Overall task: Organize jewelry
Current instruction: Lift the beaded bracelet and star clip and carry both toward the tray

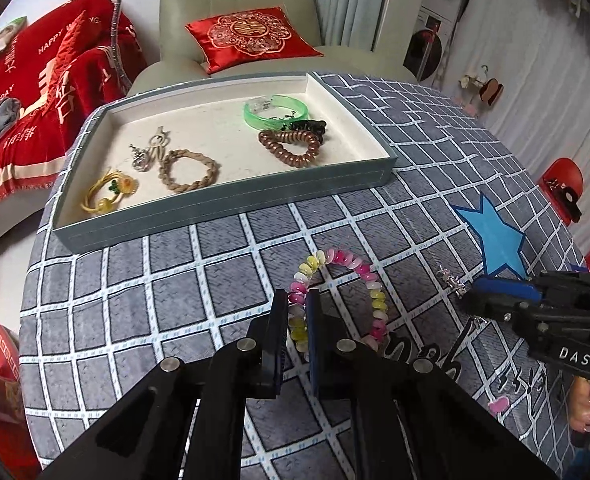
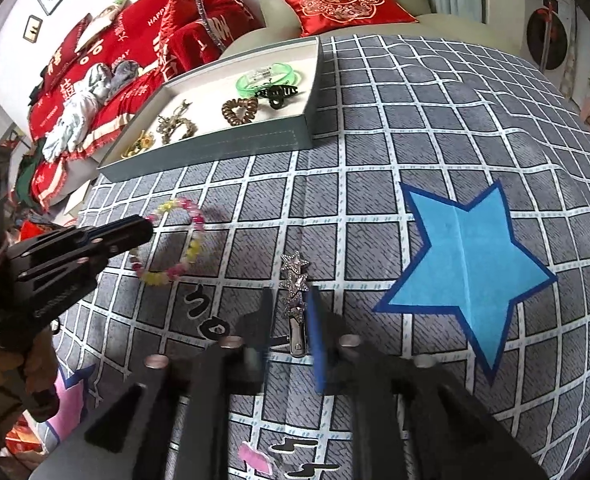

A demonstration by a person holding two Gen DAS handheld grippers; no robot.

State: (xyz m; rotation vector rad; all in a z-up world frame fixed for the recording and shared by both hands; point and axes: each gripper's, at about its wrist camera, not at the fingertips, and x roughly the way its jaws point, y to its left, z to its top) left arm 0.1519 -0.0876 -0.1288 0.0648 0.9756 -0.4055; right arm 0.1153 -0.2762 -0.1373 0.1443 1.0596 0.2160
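My left gripper [image 1: 297, 300] is shut on a bead bracelet [image 1: 347, 258] of pink, yellow and white beads, pinched at its near left side. Whether the ring is off the cloth I cannot tell. From the right wrist view the left gripper [image 2: 147, 228] reaches in from the left over that bracelet [image 2: 191, 248]. A silver star hair clip [image 2: 295, 292] lies on the tablecloth between the fingers of my right gripper [image 2: 291, 304], which stands open around it with small gaps. In the left wrist view the right gripper [image 1: 467, 300] sits by the clip [image 1: 451, 278].
A grey-blue tray [image 1: 223, 204] at the table's far side holds a green bangle [image 1: 275, 110], a black claw clip [image 1: 309, 125], a brown coil tie [image 1: 289, 148], a rope bracelet [image 1: 189, 170] and other pieces. A blue star [image 2: 467, 264] is on the checked cloth. An armchair stands behind.
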